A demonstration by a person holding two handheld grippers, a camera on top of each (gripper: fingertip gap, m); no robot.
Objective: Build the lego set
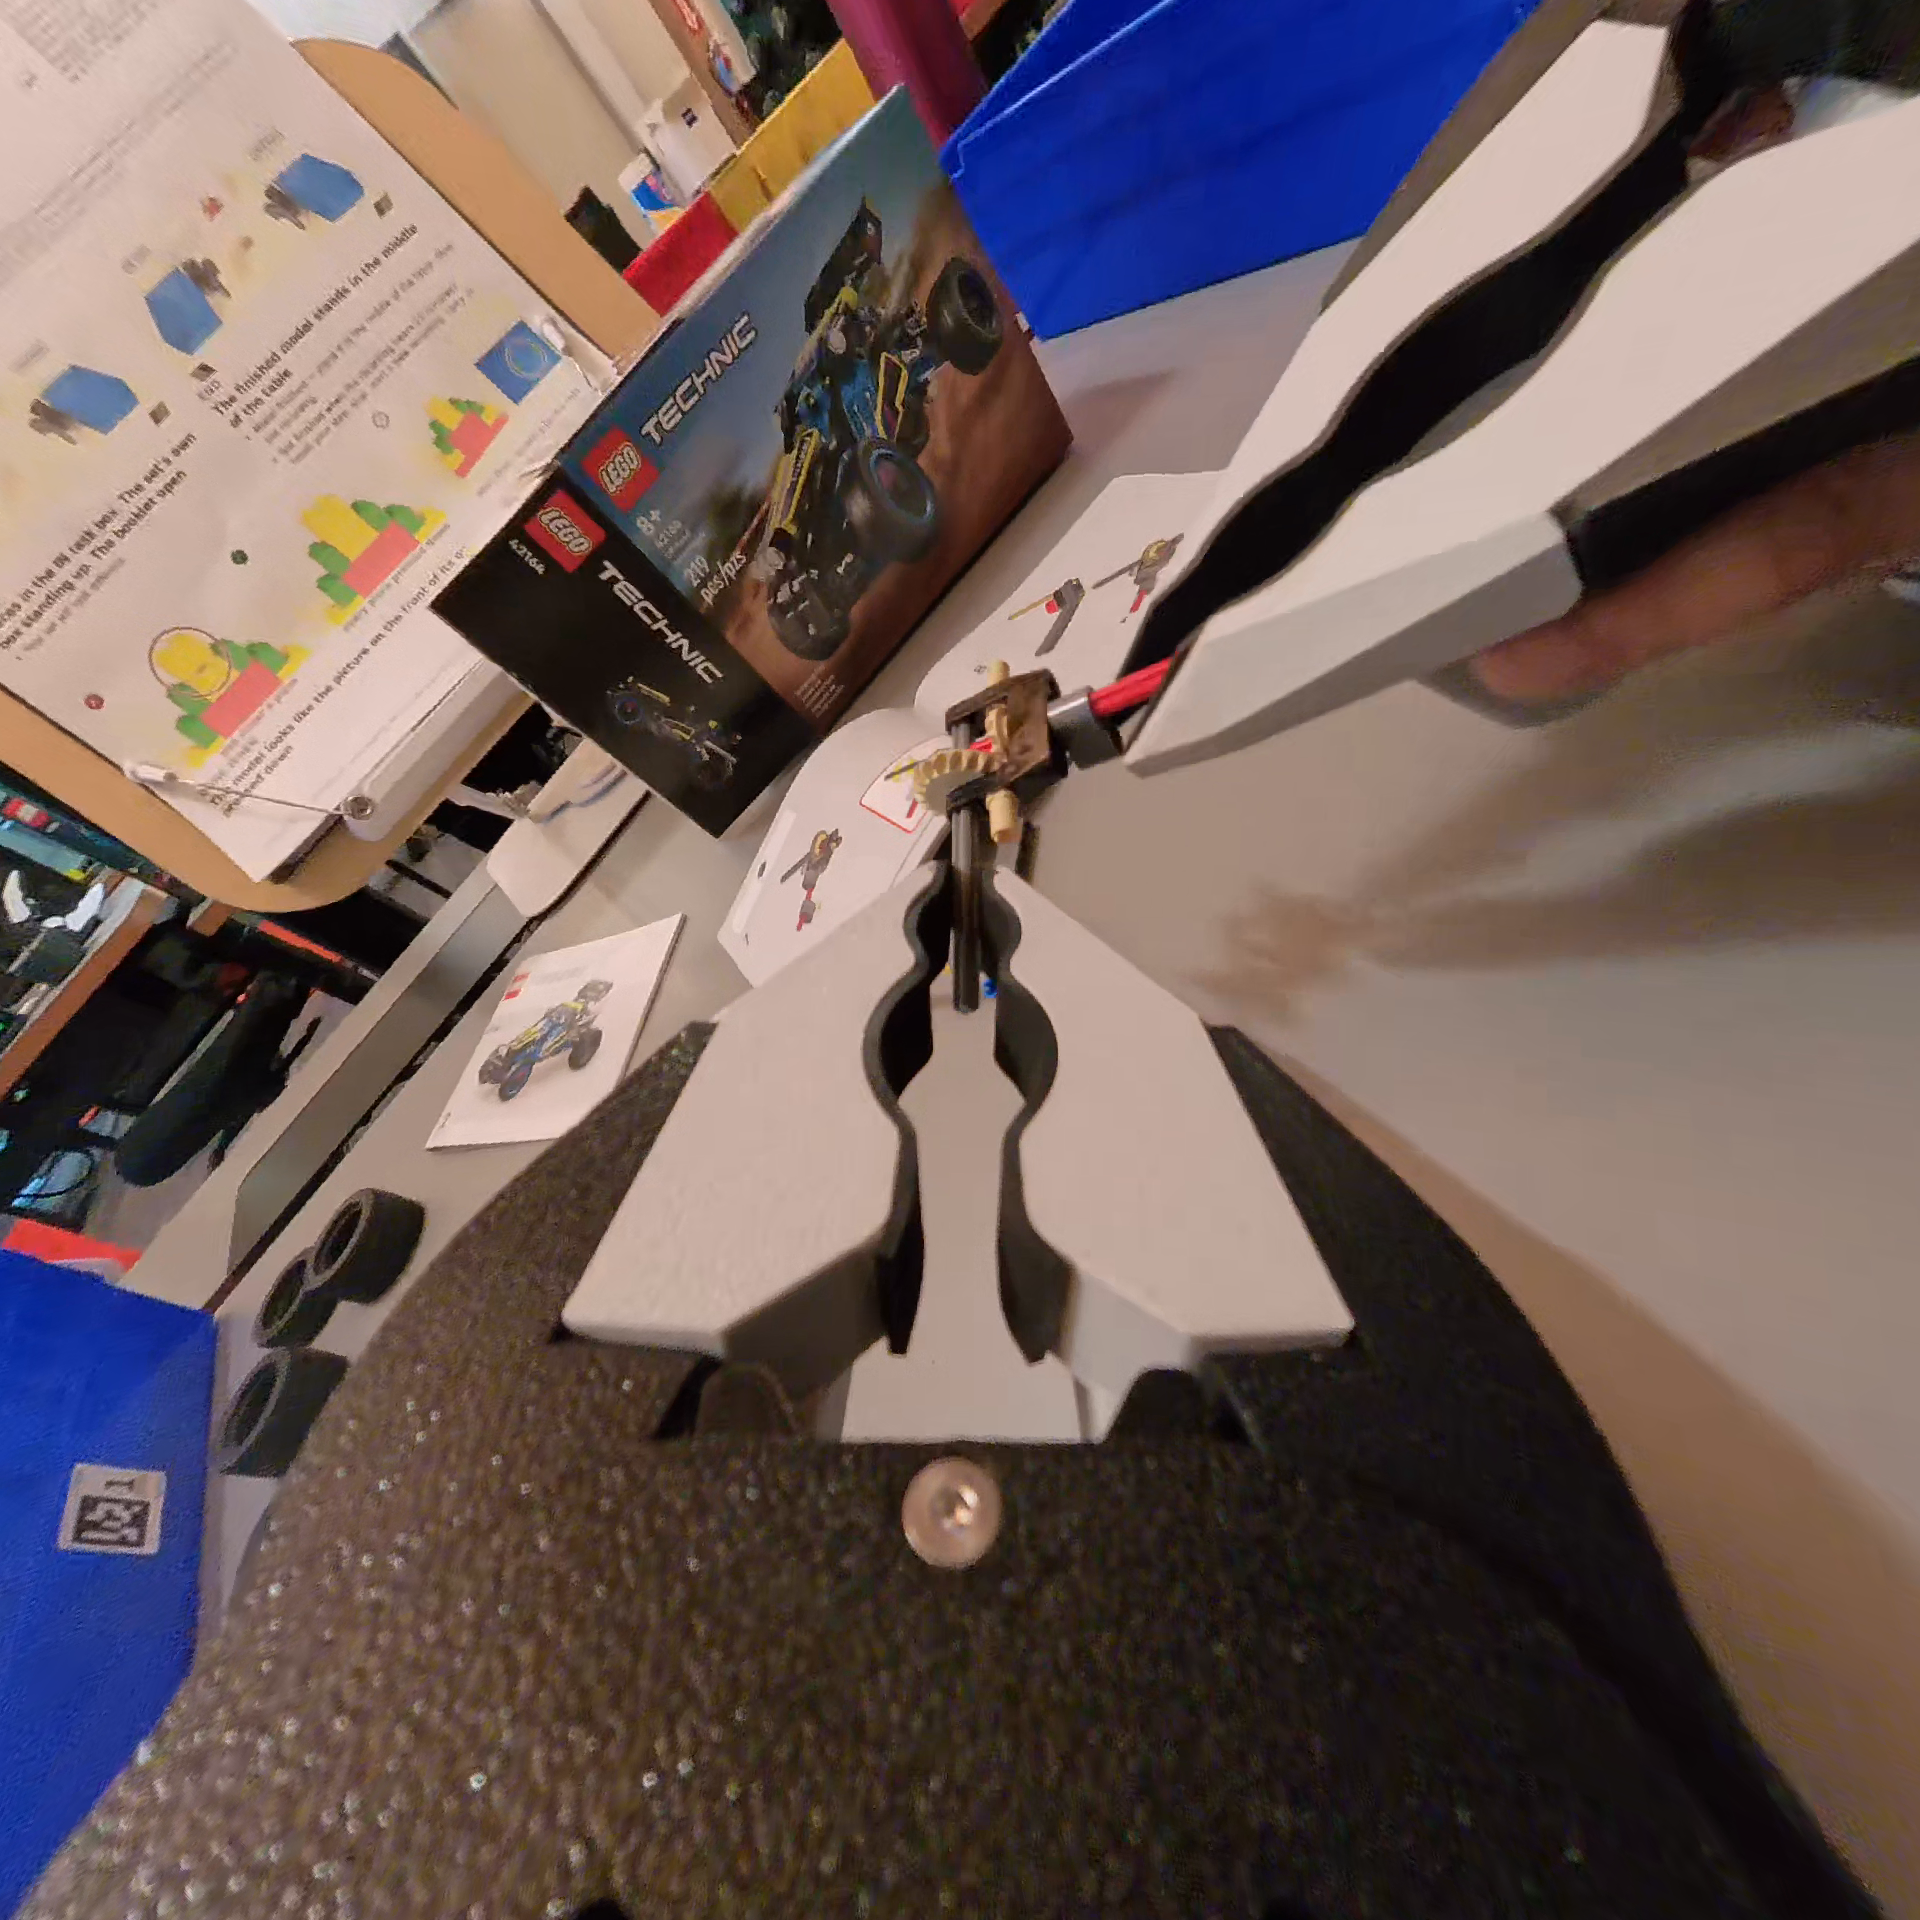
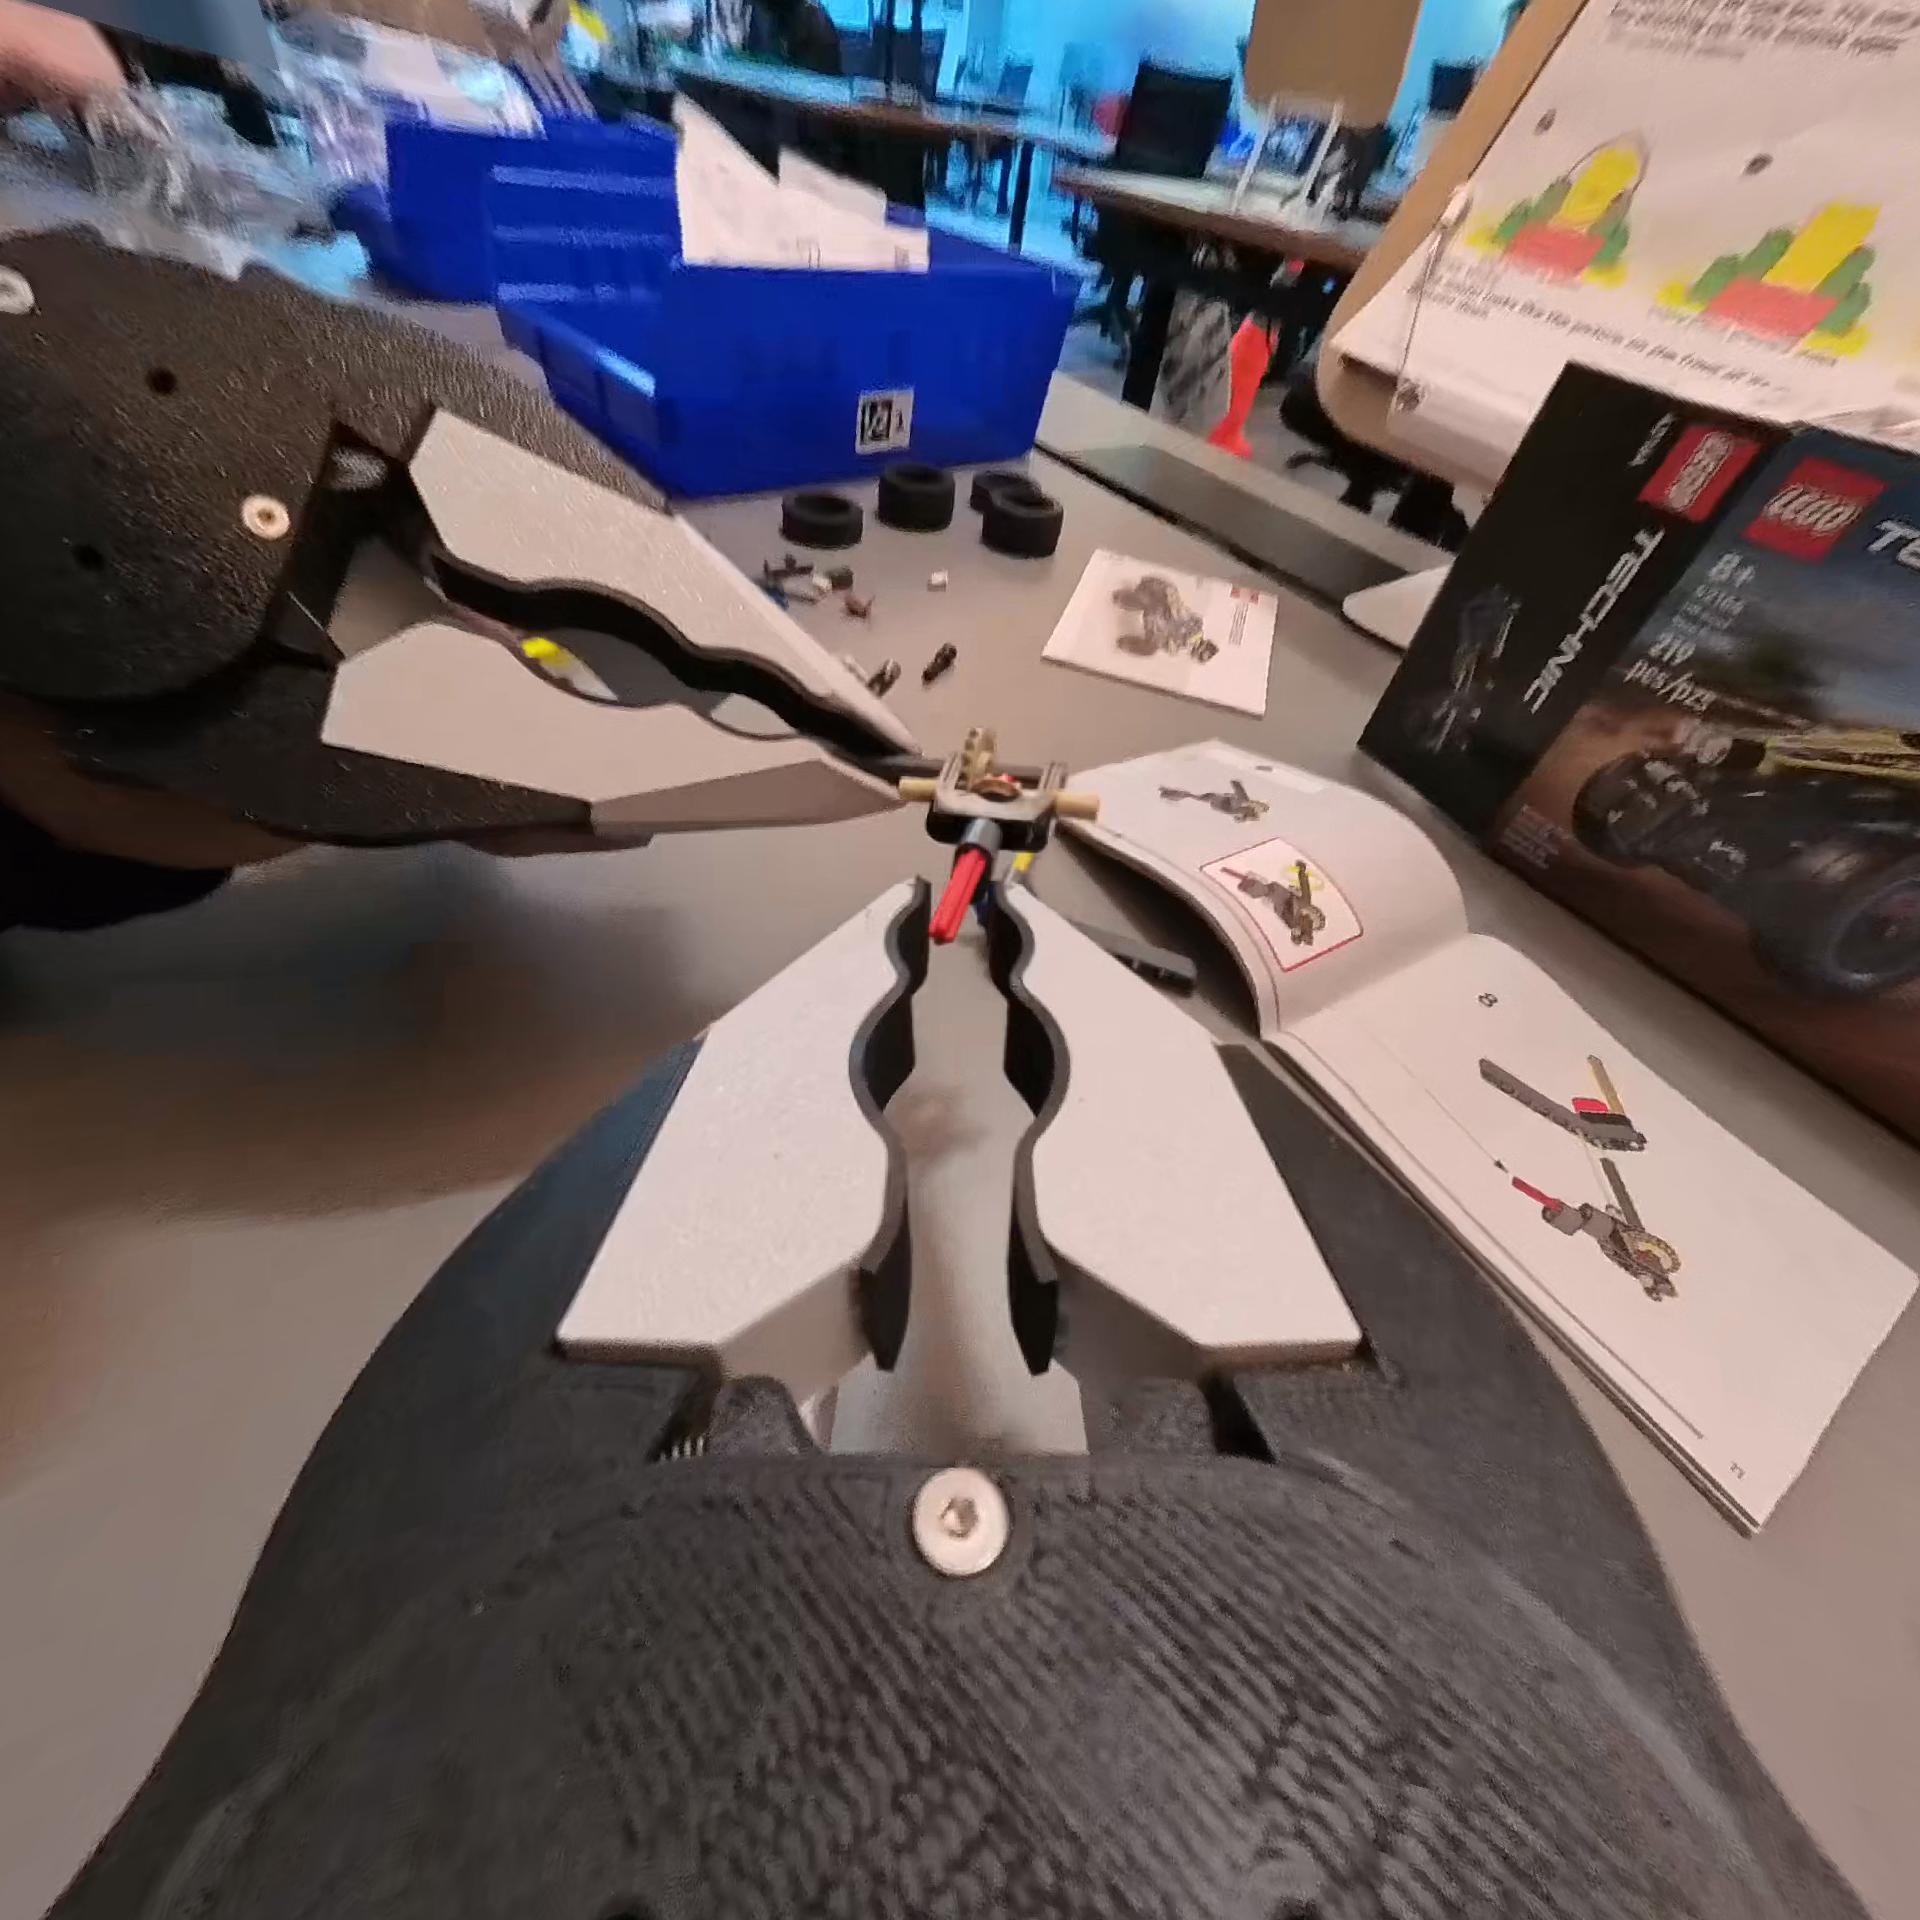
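Note:
A small Lego assembly (image 1: 1000, 732), a black frame with a tan gear, tan pins, a black axle and a red axle, is held above the grey table between both grippers. My left gripper (image 1: 971, 883) is shut on the black axle (image 1: 966, 935). My right gripper (image 1: 1148, 686) reaches in from the upper right and is shut on the red axle (image 1: 1117, 691). In the right wrist view the right gripper (image 2: 961, 894) pinches the red axle (image 2: 954, 894) below the assembly (image 2: 992, 795). There the left gripper (image 2: 899, 774) comes in from the left.
The open instruction booklet (image 2: 1455, 1091) lies right of the assembly, with the Lego box (image 2: 1662, 675) behind it. Several black tyres (image 2: 914, 499), loose small parts (image 2: 821, 587) and a closed booklet (image 2: 1164, 634) lie farther back. A blue bin (image 2: 790, 364) stands beyond them. A clipboard sheet (image 1: 208, 416) stands at the left. Only a small space, under 4 cm, lies between the two pairs of fingers.

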